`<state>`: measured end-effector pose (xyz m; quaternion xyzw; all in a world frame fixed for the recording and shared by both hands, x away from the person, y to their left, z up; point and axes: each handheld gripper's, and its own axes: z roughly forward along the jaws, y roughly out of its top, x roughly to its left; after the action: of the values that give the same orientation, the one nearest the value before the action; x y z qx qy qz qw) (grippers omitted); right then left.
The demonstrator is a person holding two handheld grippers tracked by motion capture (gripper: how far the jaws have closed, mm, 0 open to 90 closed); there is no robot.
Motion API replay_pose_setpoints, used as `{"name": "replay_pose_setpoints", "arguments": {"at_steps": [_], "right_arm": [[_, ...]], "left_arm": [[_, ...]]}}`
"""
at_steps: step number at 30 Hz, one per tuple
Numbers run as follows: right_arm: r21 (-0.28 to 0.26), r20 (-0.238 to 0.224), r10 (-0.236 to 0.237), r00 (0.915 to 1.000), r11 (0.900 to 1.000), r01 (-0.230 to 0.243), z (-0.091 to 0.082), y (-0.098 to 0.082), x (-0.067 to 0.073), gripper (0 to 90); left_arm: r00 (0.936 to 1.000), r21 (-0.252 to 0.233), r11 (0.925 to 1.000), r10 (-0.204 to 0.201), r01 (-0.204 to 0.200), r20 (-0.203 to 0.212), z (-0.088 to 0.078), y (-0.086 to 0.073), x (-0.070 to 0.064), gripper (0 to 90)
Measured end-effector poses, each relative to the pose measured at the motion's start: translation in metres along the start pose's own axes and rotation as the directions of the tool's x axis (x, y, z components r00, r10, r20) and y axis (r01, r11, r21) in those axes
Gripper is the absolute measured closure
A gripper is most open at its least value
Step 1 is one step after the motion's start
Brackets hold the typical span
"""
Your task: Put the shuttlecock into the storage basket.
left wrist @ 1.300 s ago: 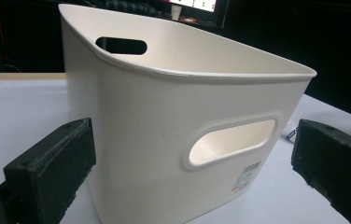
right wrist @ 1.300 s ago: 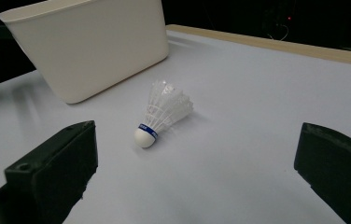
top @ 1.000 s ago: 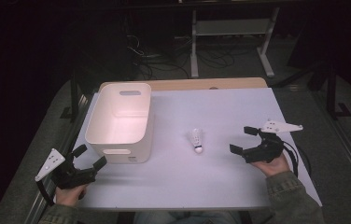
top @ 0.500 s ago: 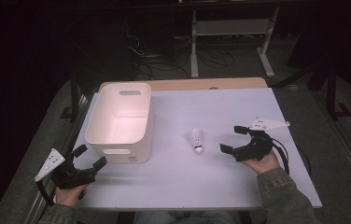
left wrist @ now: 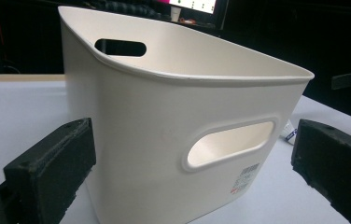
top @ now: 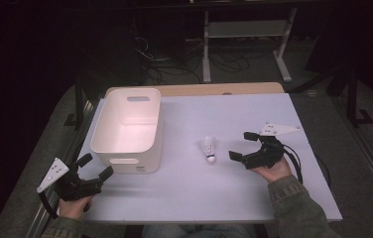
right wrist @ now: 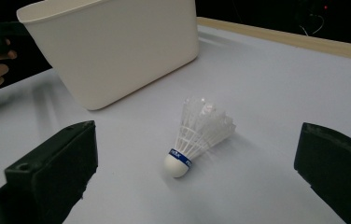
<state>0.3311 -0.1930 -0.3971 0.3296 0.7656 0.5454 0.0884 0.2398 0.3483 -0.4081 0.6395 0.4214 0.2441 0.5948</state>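
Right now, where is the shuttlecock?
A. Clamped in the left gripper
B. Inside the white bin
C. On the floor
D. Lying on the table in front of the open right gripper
D: the shuttlecock lies on its side on the table, beside the white bin, untouched between the right gripper's spread jaws.

My table (top: pixel 184 193) has a pale grey-white top with a wooden strip along its far edge. On it a white bin (top: pixel 127 130) stands upright at my left, and a shuttlecock (top: pixel 207 148) lies on its side mid-table, apart from the bin.
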Motion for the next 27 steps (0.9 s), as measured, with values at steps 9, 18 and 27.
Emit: {"name": "replay_pose_setpoints", "arguments": {"at_steps": [9, 18, 27], "right_arm": [[-0.003, -0.016, 0.010, 0.9998, 1.000, -0.010, 0.012, 0.006, -0.002, 0.0], [0.041, 0.006, 0.043, 0.9991, 0.998, -0.043, 0.034, 0.014, -0.015, 0.0], [0.073, 0.027, 0.054, 0.9982, 0.996, -0.056, 0.046, 0.021, -0.026, 0.0]], "left_arm": [[1.0000, -0.003, 1.0000, 0.000, 0.000, -0.001, 0.000, 0.000, 0.000, 0.0], [1.0000, -0.006, 1.0000, -0.001, 0.001, 0.002, 0.000, 0.000, 0.000, 0.0], [1.0000, -0.002, 1.0000, 0.003, -0.003, 0.001, 0.000, 0.000, 0.001, 0.0]]}}
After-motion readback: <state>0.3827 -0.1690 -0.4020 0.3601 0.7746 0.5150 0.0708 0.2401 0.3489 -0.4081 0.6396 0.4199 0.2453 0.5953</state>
